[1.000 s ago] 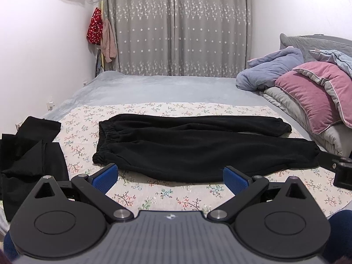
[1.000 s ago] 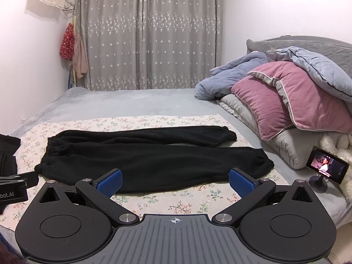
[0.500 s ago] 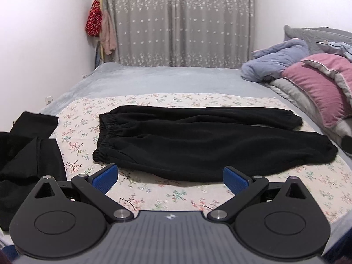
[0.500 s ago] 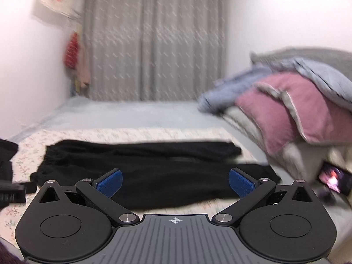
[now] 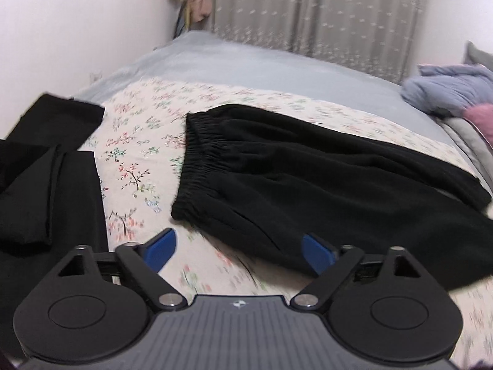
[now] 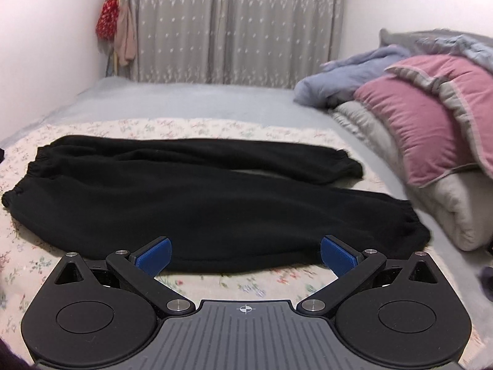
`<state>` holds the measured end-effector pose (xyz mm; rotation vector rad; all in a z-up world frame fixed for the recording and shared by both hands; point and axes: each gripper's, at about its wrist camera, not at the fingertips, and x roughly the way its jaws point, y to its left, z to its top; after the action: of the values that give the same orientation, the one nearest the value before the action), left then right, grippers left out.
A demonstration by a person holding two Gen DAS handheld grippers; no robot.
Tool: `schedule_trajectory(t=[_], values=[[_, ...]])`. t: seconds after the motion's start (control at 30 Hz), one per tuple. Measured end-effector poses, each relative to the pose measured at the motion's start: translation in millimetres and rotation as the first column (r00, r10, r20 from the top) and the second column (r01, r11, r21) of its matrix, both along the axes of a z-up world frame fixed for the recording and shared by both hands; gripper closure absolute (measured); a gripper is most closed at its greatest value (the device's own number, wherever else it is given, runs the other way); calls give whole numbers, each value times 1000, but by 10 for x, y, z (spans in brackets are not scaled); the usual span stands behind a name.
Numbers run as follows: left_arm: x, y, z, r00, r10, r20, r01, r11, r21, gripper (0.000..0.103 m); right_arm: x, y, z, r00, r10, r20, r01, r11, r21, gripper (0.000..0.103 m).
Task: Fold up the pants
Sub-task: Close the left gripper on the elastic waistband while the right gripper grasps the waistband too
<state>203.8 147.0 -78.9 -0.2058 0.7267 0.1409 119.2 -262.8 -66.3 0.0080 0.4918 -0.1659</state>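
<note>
Black pants (image 5: 308, 178) lie flat on the floral sheet (image 5: 135, 141), waistband (image 5: 197, 154) to the left, both legs stretched right. In the right wrist view the pants (image 6: 197, 203) show in full, with the cuffs (image 6: 413, 225) at the right. My left gripper (image 5: 238, 249) is open and empty, just in front of the near waistband corner and near leg. My right gripper (image 6: 245, 254) is open and empty at the near edge of the near leg.
Other black clothes (image 5: 46, 185) lie piled at the left of the sheet. Pink and grey pillows (image 6: 431, 123) and a blue blanket (image 6: 348, 77) are stacked at the right. A curtain (image 6: 234, 24) hangs at the back.
Both grippers have moved forward and down toward the pants. The left one has swung toward the waistband end. Both stay open.
</note>
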Motion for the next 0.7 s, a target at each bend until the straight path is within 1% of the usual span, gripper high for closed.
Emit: schedule_trajectory(t=[0.03, 0.07, 0.13, 0.2, 0.3, 0.37, 0.43, 0.47, 0.5, 0.53, 0.57, 0.6, 0.67, 0.7], values=[[134, 89, -45, 1000, 5, -13, -6, 1000, -26, 22, 93, 12, -8, 999, 32, -11, -32, 999, 4, 0], [286, 197, -97, 1000, 11, -20, -12, 998, -56, 26, 183, 46, -12, 997, 73, -17, -73, 997, 12, 0], [531, 360, -226, 999, 31, -36, -35, 994, -105, 30, 431, 188, -12, 986, 165, -33, -165, 986, 5, 0], [686, 462, -346, 998, 52, -39, -56, 991, -122, 35, 701, 403, 6, 969, 244, -44, -245, 969, -28, 0], [845, 525, -505, 995, 50, -81, -58, 994, -93, 42, 1195, 783, 73, 940, 337, -46, -339, 938, -65, 1], [950, 578, -598, 992, 77, -98, -83, 995, -52, 42, 1570, 1000, 108, 914, 402, -46, -404, 913, -48, 4], [997, 615, -682, 986, 101, -136, -108, 993, -45, 42, 1964, 1300, 144, 875, 480, -54, -482, 876, -27, 10], [980, 644, -709, 982, 115, -152, -126, 990, -62, 42, 2170, 1483, 150, 853, 518, -67, -520, 853, -31, 15], [943, 671, -713, 981, 128, -148, -141, 986, -85, 42, 2329, 1610, 145, 833, 547, -87, -552, 833, -41, 18], [921, 685, -703, 982, 126, -144, -139, 986, -87, 42, 2564, 1813, 131, 805, 581, -118, -591, 804, -73, 23], [902, 687, -689, 984, 112, -136, -123, 990, -71, 42, 2802, 2026, 112, 774, 613, -157, -631, 769, -105, 26], [884, 688, -686, 986, 104, -132, -112, 992, -59, 42, 2968, 2143, 100, 744, 641, -186, -665, 738, -116, 28], [838, 701, -706, 985, 110, -131, -121, 990, -77, 42, 3408, 2563, 54, 652, 713, -256, -755, 643, -132, 30], [832, 700, -713, 985, 113, -133, -125, 988, -88, 42, 3530, 2712, 16, 618, 733, -283, -783, 604, -146, 30]])
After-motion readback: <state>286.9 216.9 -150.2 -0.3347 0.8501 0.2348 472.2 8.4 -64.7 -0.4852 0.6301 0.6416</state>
